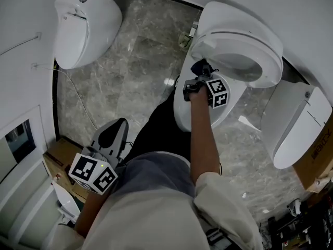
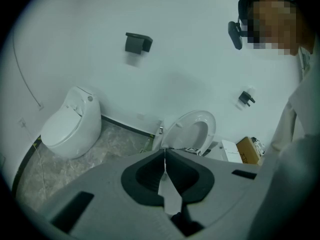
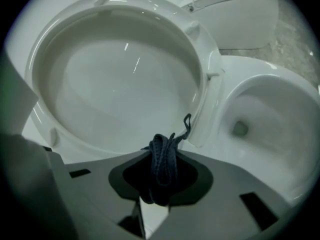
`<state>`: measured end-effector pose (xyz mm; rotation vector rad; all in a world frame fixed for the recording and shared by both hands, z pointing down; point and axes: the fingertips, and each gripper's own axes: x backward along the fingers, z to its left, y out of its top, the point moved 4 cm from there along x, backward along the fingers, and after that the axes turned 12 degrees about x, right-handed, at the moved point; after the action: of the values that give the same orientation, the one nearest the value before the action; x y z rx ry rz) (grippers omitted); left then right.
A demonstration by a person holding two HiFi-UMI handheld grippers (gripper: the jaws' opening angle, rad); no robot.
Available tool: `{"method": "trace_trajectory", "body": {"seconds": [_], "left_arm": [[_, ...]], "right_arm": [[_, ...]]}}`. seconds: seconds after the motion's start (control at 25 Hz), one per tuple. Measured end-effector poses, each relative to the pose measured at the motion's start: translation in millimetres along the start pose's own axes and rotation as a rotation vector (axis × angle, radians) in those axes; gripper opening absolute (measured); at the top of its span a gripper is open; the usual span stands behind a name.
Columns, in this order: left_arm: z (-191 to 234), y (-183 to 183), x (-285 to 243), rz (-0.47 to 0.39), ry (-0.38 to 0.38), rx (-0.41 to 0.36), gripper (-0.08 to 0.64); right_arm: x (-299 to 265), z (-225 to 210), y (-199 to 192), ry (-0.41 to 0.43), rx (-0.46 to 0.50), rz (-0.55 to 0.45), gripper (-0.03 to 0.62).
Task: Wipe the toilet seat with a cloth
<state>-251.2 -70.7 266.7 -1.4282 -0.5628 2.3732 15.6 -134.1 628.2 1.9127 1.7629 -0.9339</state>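
Note:
The white toilet (image 1: 208,108) stands at the upper right of the head view with its seat (image 1: 244,51) raised. My right gripper (image 1: 199,73) is shut on a bunched dark blue cloth (image 1: 203,65) at the bowl's near rim, just below the raised seat. In the right gripper view the cloth (image 3: 164,169) fills the jaws, a loose loop of it hanging before the seat's lower edge (image 3: 200,114); the open bowl (image 3: 270,119) lies to the right. My left gripper (image 1: 112,134) hangs low at the left, away from the toilet, shut and empty (image 2: 164,156).
A second white toilet (image 1: 86,20) stands at the upper left on the marble floor (image 1: 135,66). Another white fixture (image 1: 296,124) and a cardboard box (image 1: 317,165) sit to the right. A box (image 1: 60,160) lies by the left wall. A black holder (image 2: 136,42) hangs on the wall.

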Motion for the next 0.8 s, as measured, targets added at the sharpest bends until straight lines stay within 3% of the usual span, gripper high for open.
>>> {"method": "trace_trajectory", "body": {"seconds": [0.24, 0.56, 0.8], "left_arm": [[-2.5, -9.1, -4.4, 0.036, 0.002, -0.028, 0.011], [-9.9, -18.8, -10.1, 0.077, -0.008, -0.065, 0.011], [-10.8, -28.9, -13.7, 0.097, -0.008, -0.05, 0.011]], "right_arm": [[-4.5, -26.3, -0.7, 0.022, -0.195, -0.078, 0.077], [-5.0, -66.2, 8.9, 0.004, -0.366, -0.171, 0.077], [-6.8, -90.5, 22.8, 0.01, -0.476, -0.232, 0.077]]}}
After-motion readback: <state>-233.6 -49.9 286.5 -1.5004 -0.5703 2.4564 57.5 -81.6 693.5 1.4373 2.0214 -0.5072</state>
